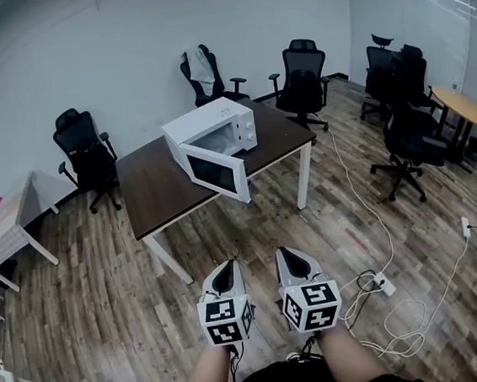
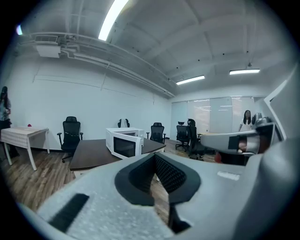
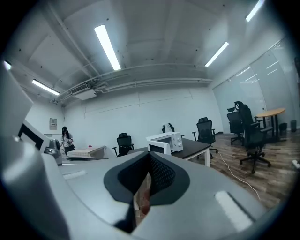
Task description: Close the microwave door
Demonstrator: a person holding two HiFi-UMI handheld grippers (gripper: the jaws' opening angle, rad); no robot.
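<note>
Microwave (image 1: 211, 117) on table (image 1: 158, 193) at 12 o'clock, door (image 1: 218, 173) swung open toward 6; left gripper (image 1: 223, 270), right gripper (image 1: 290, 257) clenched empty, well short, likely poised to push door

Room inventory:
- Walls (image 1: 80, 58): painted white, left plain.
- Floor (image 1: 106, 301): laid in mixed-brown wood planks.
- Dark brown table (image 1: 154, 195): set mid-room on white legs.
- Black office chairs: one (image 1: 86, 155) is placed by the left wall. Another (image 1: 203, 71) is draped with a pale garment. More (image 1: 407, 138) are grouped at right.
- Round wooden table (image 1: 463, 107): placed far right.
- Pale small table (image 1: 5, 223): placed at left.
- Frosted glass partition (image 1: 424, 22).
- Strip lights (image 3: 108, 47): mounted on the ceiling.
- White cables (image 1: 406, 329) and power strip (image 1: 384, 283): laid on the floor.
</note>
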